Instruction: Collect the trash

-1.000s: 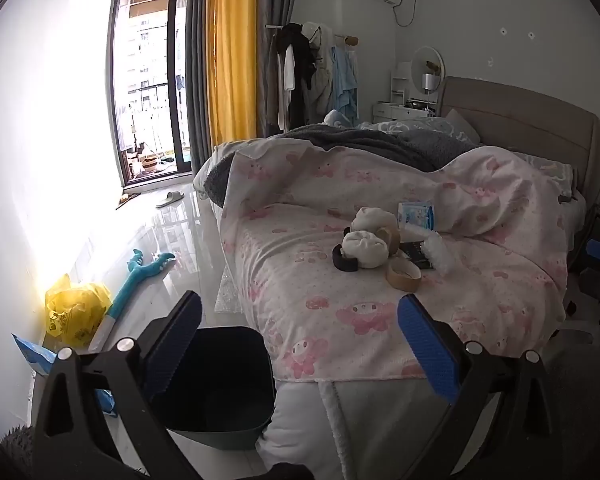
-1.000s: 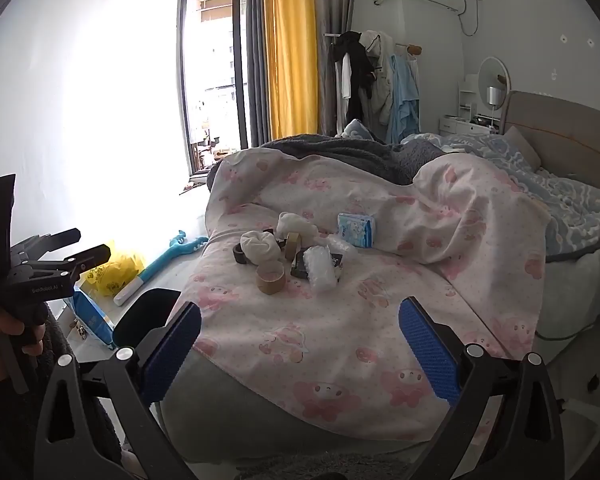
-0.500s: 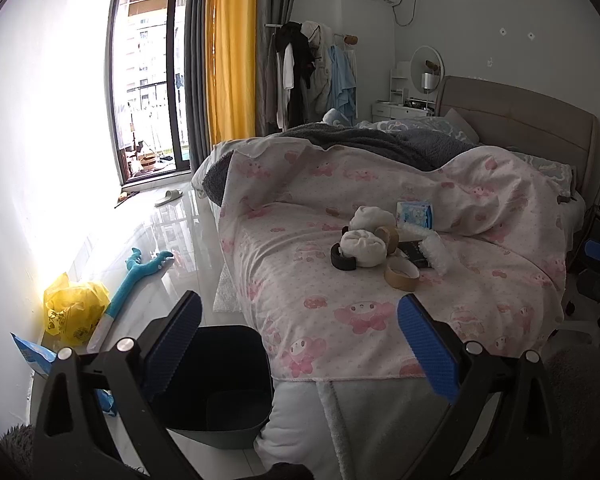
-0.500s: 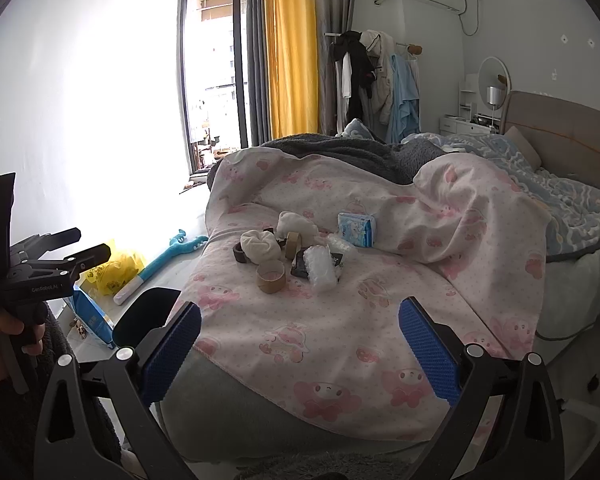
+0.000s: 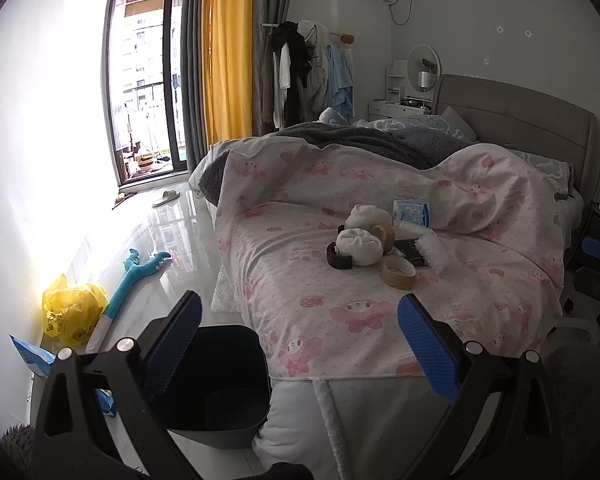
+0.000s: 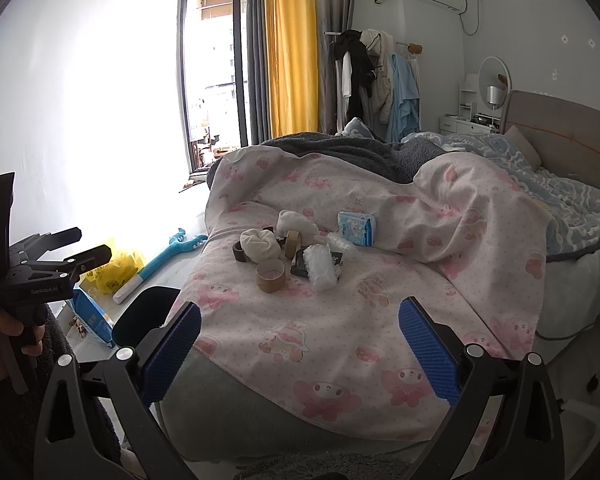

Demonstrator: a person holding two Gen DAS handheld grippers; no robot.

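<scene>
Right wrist view: right gripper (image 6: 299,344) wide open, empty; trash pile (image 6: 296,250) on bed well ahead.

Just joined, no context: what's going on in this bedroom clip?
A person stands at the foot of a bed holding a gripper in each hand. Both the left gripper and the right gripper are open and hold nothing. A pile of trash sits on the pink blanket: tape rolls, crumpled white wads, bubble wrap and a small blue packet. A dark bin waits on the floor by the bed corner. Nothing has been picked up yet.
</scene>
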